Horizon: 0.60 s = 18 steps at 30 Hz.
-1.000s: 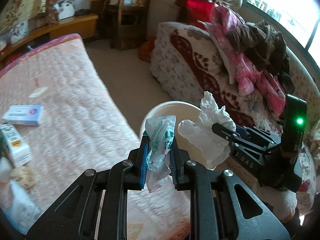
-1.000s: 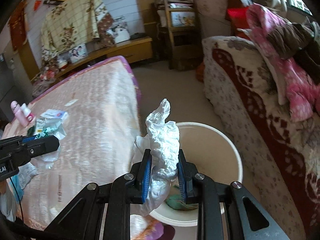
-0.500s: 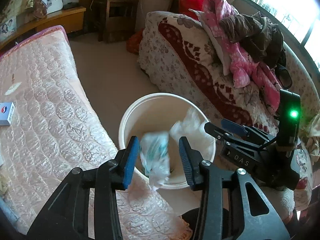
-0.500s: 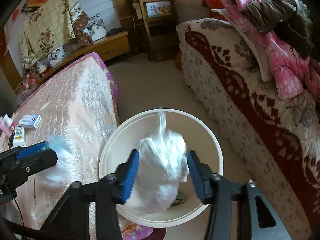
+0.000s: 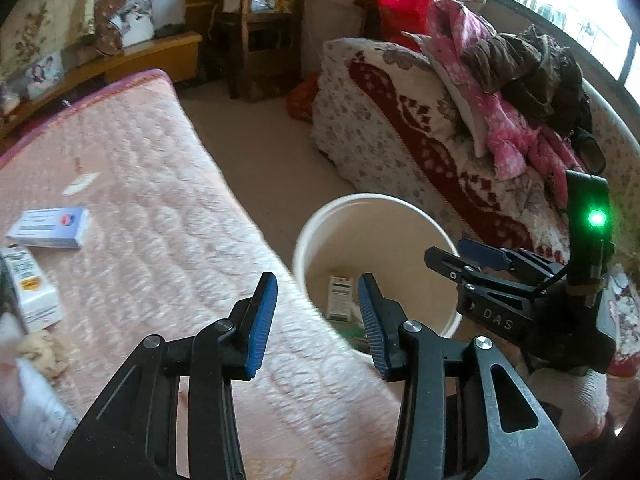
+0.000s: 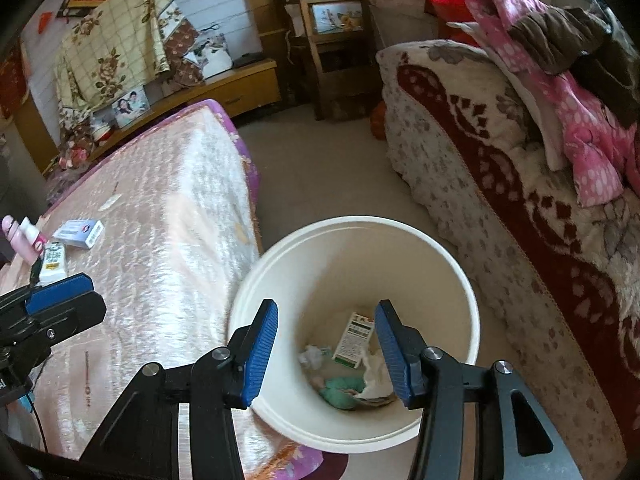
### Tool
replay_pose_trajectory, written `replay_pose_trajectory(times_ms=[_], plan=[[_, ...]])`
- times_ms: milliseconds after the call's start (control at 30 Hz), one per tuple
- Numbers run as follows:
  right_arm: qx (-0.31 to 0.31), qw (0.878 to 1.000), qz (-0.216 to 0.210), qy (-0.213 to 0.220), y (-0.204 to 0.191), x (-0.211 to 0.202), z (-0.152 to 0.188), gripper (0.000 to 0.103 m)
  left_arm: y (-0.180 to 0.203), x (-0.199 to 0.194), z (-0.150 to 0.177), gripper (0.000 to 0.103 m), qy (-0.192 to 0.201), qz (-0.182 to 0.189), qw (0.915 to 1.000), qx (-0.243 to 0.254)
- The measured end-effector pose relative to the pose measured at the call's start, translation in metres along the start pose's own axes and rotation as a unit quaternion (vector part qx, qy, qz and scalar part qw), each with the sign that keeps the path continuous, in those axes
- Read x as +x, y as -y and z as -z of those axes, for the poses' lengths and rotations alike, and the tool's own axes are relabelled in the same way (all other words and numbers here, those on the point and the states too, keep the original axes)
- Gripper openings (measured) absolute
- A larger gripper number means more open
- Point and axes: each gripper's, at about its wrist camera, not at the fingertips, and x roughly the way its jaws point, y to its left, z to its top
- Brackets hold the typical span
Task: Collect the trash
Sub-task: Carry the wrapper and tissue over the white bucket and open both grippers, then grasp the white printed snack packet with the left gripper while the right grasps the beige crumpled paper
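Observation:
A white bucket [image 6: 460,280] stands on the floor between the pink mattress and the sofa. Inside it lie a small green-and-white box [image 6: 354,338], crumpled white tissue [image 6: 376,372] and a green wrapper [image 6: 340,392]. My right gripper [image 6: 326,342] hangs open over the bucket's mouth with nothing between its blue pads. My left gripper [image 5: 316,314] is open too and empty, over the mattress edge beside the bucket [image 5: 316,224]. The right gripper [image 5: 480,256] also shows at the right of the left wrist view.
On the pink mattress [image 5: 152,208] lie a blue-and-white box [image 5: 48,222], a white carton [image 5: 30,288], a crumpled beige wad [image 5: 42,350] and a pink bottle [image 6: 16,236]. A sofa [image 6: 500,200] piled with clothes lines the right. Bare floor [image 6: 320,168] runs between them.
Both grippers opened and let their trash fall into the bucket: the left let go the green-printed wrapper, the right the white tissue. Both now stand empty.

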Motion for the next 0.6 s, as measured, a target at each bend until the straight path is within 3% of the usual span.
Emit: replay_pose_trajectory(times_ms=[333, 500, 600], plan=[[-0.037, 0.999, -0.029, 0.009, -0.055, -0.014, -0.006, 0.05, -0.047, -0.036, 0.015, 0.04, 0.016, -0.048, 0.9983, -0.027], [-0.061, 0.997, -0.051, 0.007, -0.09, -0.014, -0.006, 0.065, -0.081, -0.058, 0.025, 0.04, 0.022, -0.07, 0.996, -0.051], [-0.079, 0.995, -0.064, 0.003, -0.114, -0.012, -0.005, 0.065, -0.106, -0.071, 0.034, 0.04, 0.024, -0.087, 0.9938, -0.065]])
